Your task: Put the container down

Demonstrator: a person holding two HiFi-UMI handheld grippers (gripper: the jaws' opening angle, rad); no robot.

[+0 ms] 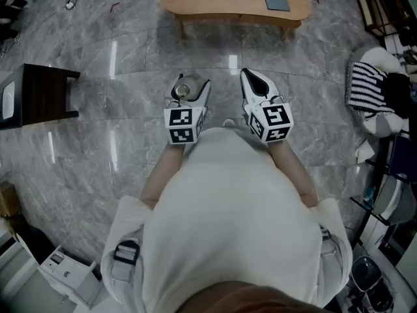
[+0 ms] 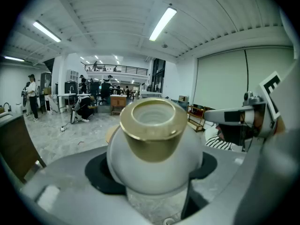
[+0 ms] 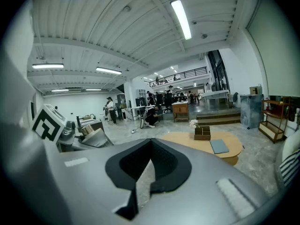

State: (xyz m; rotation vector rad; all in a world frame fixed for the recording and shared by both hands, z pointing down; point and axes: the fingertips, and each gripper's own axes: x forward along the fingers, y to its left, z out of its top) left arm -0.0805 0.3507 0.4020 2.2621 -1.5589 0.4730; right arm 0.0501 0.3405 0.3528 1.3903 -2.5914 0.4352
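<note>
Status: container not yet down.

- My left claw [image 1: 189,89] is clenched on the container [image 2: 153,165], which is round, white and gold-topped. The pads press its sides.
- The container hangs in the air in front of my waist, above the floor [image 1: 130,77], touching no surface.
- My right claw [image 3: 151,144], at three o'clock of the left, is closed on nothing.
- The wooden bench [image 1: 215,2] lies at twelve o'clock, well apart from both claws.

Left to do, by my estimate: reach a surface, lower the container, release.

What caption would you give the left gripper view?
Left tool clamped on a round white container with a gold neck.
</note>
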